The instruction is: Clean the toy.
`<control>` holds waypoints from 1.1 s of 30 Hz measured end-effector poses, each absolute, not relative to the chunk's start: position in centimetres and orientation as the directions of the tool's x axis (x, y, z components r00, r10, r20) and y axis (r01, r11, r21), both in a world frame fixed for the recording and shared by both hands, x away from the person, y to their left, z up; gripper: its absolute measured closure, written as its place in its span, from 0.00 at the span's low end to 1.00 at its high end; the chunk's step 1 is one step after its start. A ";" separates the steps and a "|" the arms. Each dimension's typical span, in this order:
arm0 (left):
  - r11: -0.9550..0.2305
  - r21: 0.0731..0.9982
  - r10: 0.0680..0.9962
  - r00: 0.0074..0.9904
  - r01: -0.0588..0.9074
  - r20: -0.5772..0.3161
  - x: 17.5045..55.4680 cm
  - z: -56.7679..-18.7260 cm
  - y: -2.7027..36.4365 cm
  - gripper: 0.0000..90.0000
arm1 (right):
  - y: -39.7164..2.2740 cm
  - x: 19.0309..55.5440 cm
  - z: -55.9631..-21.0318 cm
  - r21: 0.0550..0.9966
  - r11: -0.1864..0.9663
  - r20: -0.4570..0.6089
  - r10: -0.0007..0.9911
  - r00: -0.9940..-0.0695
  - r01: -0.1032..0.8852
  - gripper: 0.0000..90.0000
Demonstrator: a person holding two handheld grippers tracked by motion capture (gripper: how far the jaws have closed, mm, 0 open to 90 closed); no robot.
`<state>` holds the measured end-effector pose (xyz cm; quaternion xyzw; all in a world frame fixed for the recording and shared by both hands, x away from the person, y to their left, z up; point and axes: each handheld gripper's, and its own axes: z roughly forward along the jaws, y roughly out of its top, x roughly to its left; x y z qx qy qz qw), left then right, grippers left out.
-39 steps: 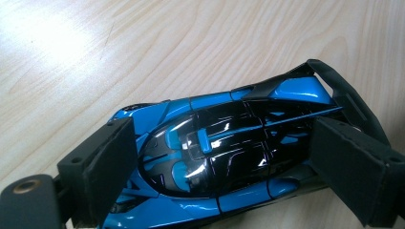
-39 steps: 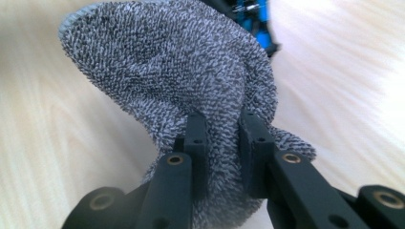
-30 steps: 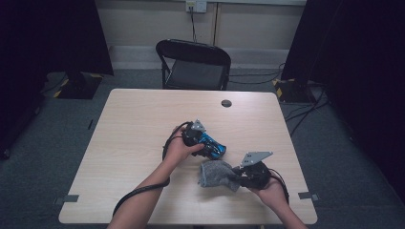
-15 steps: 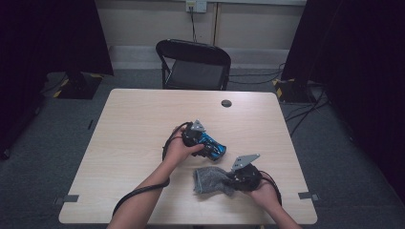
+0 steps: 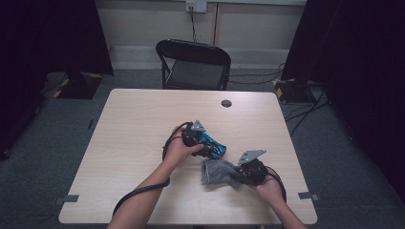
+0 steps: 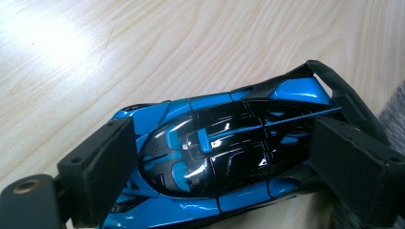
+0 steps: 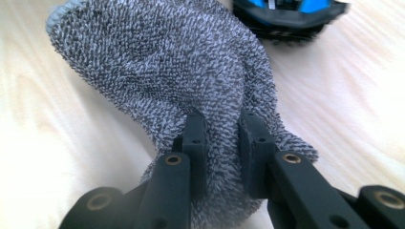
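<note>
Both claws are working near the table's (image 5: 143, 124) front right corner: my left gripper (image 5: 217, 150) is clamping the toy car (image 6: 224, 157) steady while my right gripper (image 5: 237, 177) is pinching the grey cloth (image 7: 157, 71) for wiping it.

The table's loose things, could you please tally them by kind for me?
Toy car, blue and black: 1
Grey cloth: 1
Small dark round thing near the far edge: 1
Total: 3

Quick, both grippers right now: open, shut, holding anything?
Left gripper: jaws wide, closed on the blue toy car.
Right gripper: jaws pinched shut on the grey cloth.
</note>
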<state>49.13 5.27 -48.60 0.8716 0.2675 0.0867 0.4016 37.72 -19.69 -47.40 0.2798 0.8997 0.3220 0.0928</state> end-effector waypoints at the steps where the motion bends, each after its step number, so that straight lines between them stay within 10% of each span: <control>1: -0.536 0.746 0.535 0.843 0.395 -0.063 49.1 -48.6 5.3 0.10 | -19.8 37.9 -47.4 0.631 0.635 0.011 0.568 -0.823 0.447 0.84; 33: -0.537 0.745 0.534 0.843 0.396 -0.063 49.2 -48.6 5.3 0.10 | -21.7 42.1 -47.3 0.579 0.652 -0.106 0.655 -0.748 0.490 0.84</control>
